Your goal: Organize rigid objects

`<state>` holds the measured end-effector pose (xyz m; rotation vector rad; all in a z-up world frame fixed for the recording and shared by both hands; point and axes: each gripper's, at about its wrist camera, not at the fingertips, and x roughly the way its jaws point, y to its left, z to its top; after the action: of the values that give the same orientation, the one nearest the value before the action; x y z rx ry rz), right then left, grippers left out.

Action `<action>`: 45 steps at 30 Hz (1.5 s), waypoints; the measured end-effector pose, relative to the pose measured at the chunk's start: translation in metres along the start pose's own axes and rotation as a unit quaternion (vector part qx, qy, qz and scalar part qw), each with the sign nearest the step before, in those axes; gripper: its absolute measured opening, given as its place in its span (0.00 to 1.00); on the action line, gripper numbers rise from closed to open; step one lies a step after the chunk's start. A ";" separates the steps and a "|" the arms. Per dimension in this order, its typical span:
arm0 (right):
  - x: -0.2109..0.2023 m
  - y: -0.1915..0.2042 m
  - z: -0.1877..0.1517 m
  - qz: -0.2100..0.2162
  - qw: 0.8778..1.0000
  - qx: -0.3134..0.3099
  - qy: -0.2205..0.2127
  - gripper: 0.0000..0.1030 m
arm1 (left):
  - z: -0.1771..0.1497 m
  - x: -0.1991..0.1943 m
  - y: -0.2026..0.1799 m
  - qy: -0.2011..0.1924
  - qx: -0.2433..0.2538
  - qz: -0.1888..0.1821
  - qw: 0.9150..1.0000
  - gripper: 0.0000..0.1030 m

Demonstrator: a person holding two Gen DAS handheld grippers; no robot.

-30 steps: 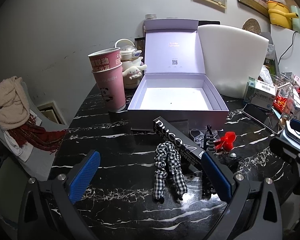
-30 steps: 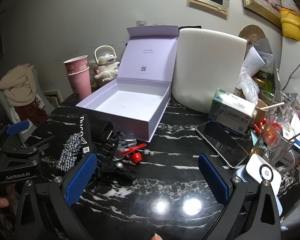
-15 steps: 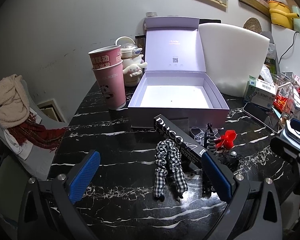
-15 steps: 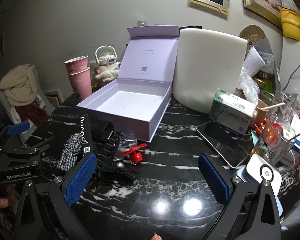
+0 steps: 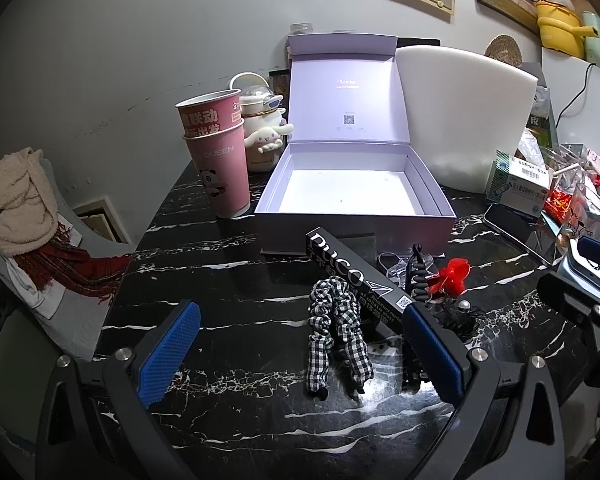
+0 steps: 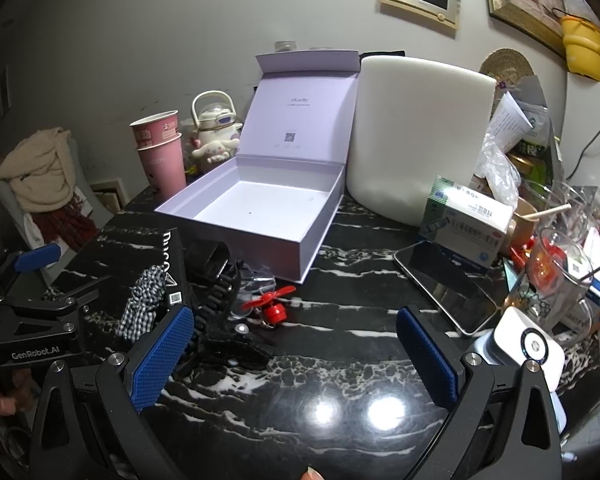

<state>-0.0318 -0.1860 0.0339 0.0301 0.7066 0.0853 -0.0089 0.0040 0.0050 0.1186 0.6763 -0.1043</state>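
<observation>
A: Your left claw (image 5: pixel 300 350) hangs low over the black marble counter (image 5: pixel 220 280) with its blue pads spread wide and nothing between them. The checked scrunchie (image 5: pixel 336 332) lies on the counter just beyond that gap, toward its right pad.

B: And your right claw (image 6: pixel 296 354)?

A: Just as wide apart, also holding nothing. It sits over a bare, shiny stretch of counter, to the right of the pile.

B: Where is the pile you are sorting?

A: In the near middle of the counter, in front of the open lilac box (image 5: pixel 356 200). The long black carton (image 5: pixel 352 276) lies at a slant, its far end close to the box's front wall and its near end by the scrunchie, which drapes against it. Right of the carton you have a black coiled hair tie (image 5: pixel 418 280), a small red fan toy (image 6: pixel 272 306) and a black clip (image 6: pixel 236 344), all huddled together.

B: What is in the box?

A: It shows only its white floor, and its lid stands upright at the far side.

B: What flanks it?

A: Two stacked pink paper cups (image 5: pixel 220 152) stand left of it, a white foam block (image 6: pixel 416 136) to its far right, and a dark phone (image 6: pixel 444 284) lies flat at right.
</observation>
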 end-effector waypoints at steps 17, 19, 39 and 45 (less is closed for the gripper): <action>0.001 0.002 -0.001 0.003 1.000 -0.002 0.002 1.00 | 0.000 0.000 0.001 0.003 -0.001 -0.002 1.000 1.00; 0.002 0.001 -0.002 0.007 1.000 -0.001 0.004 1.00 | 0.000 0.000 0.001 0.003 -0.001 -0.003 1.000 1.00; 0.022 0.004 -0.017 0.043 0.999 -0.005 0.028 1.00 | -0.015 0.013 0.011 0.022 -0.005 -0.021 1.000 1.00; 0.036 0.006 -0.026 0.053 0.998 -0.006 0.038 1.00 | -0.021 0.023 0.013 0.027 -0.004 -0.031 0.999 1.00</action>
<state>-0.0218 -0.1768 -0.0087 0.0523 0.7794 0.1935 -0.0027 0.0183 -0.0247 0.0936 0.7342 -0.1596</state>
